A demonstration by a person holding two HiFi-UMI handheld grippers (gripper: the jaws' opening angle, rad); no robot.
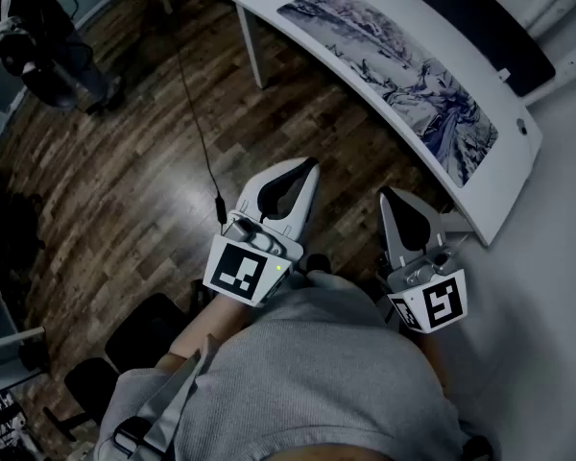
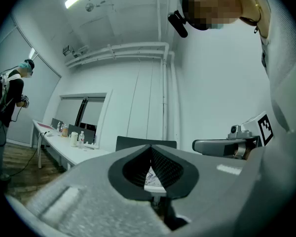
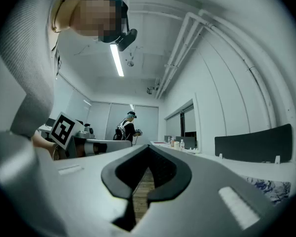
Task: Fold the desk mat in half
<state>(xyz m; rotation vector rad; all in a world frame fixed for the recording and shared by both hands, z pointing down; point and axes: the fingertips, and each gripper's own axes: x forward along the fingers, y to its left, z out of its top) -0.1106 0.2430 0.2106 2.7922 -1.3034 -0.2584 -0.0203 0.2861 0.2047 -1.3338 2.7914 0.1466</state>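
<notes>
Wood floor (image 1: 125, 161) under me, white desk (image 1: 514, 161) ahead. The desk mat (image 1: 394, 75) is lying flat on it, fully unfolded, with a bluish ink-landscape print. My left gripper (image 1: 312, 166) and right gripper (image 1: 389, 195) hang short of the desk, jaws pinched together, nothing in them. Only the head view shows the whole mat; the right gripper view catches just a corner.

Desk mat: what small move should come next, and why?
The mat lies flat on the desk; the left gripper and right gripper are shut, empty, over the floor short of it. So probably bring both forward to its near end and open them.
</notes>
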